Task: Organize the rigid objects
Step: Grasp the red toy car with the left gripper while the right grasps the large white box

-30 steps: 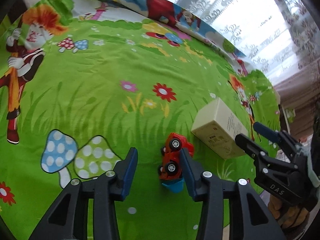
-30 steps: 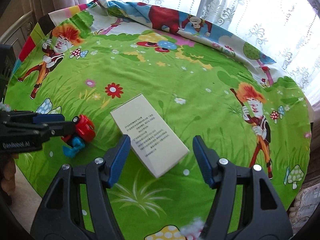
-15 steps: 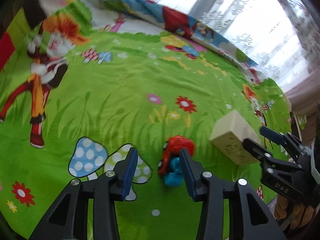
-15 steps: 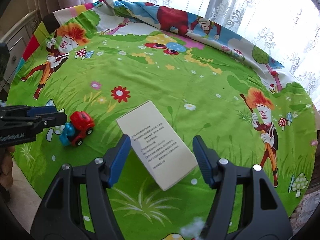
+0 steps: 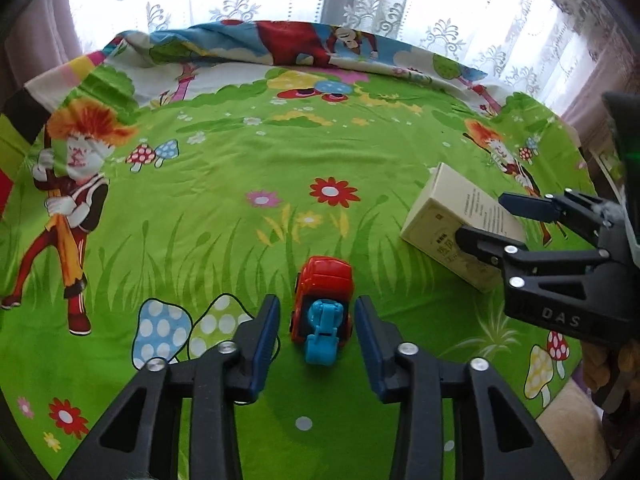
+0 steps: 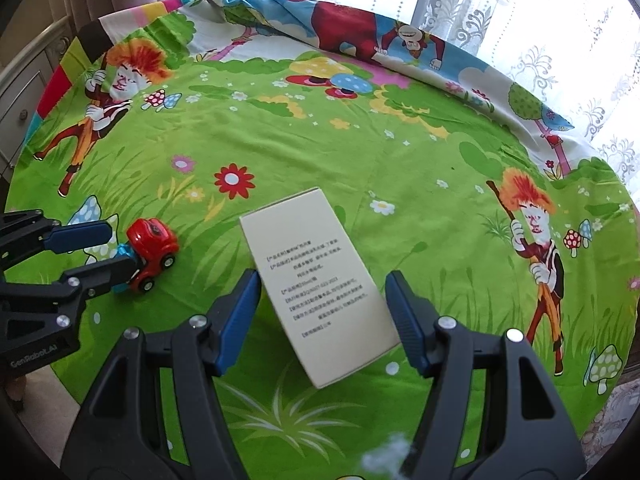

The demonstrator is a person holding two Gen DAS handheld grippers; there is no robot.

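A red and blue toy truck stands on its wheels on the green cartoon tablecloth. My left gripper is open with its fingers on either side of the truck, not touching it. A cream cardboard box with printed text lies flat on the cloth. My right gripper is open and straddles the near half of the box. The truck and the left gripper also show in the right wrist view. The box and the right gripper also show in the left wrist view.
The cloth covers a round table; its far edge is bunched up against lace curtains. A cabinet stands at the left. The table's near edge drops to the floor just behind the left gripper.
The truck went from lying on its side to standing on its wheels, and the left gripper turned to line up behind it. The right gripper moved forward over the box.
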